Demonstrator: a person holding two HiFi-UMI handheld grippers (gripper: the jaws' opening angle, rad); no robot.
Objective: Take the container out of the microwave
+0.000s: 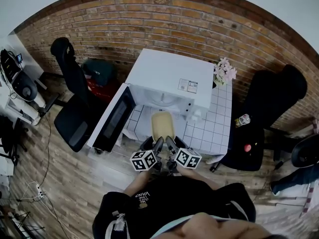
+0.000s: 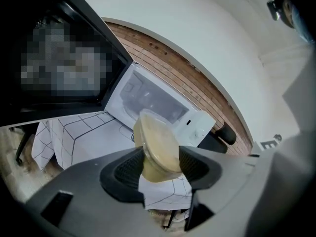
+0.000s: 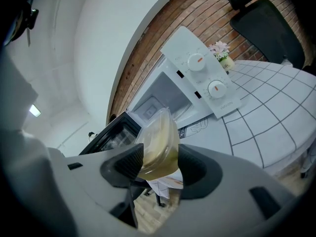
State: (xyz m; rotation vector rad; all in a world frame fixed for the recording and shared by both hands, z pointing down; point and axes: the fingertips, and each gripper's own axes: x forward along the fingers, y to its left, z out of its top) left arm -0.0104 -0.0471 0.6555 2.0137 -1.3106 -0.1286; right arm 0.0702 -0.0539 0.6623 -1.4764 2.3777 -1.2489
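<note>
A clear plastic container (image 1: pixel 163 125) with yellowish contents hangs in front of the open white microwave (image 1: pixel 172 78), outside its cavity and above the tiled table top (image 1: pixel 212 128). Both grippers grip its near end. My left gripper (image 1: pixel 158 145) is shut on the container (image 2: pixel 157 149), whose edge sits between the pads (image 2: pixel 129 168). From the other side my right gripper (image 1: pixel 170 144) is shut on the container (image 3: pixel 159 141) too. The microwave door (image 1: pixel 113 119) stands swung open to the left. In the left gripper view the cavity (image 2: pixel 148 98) shows nothing inside.
Pink flowers (image 1: pixel 224 71) stand on the table right of the microwave. A black office chair (image 1: pixel 75 103) is left of the open door. Another black chair (image 1: pixel 259 128) at the right carries a can (image 1: pixel 242 120) and a red object (image 1: pixel 246 148). Behind runs a brick wall (image 1: pixel 164 19).
</note>
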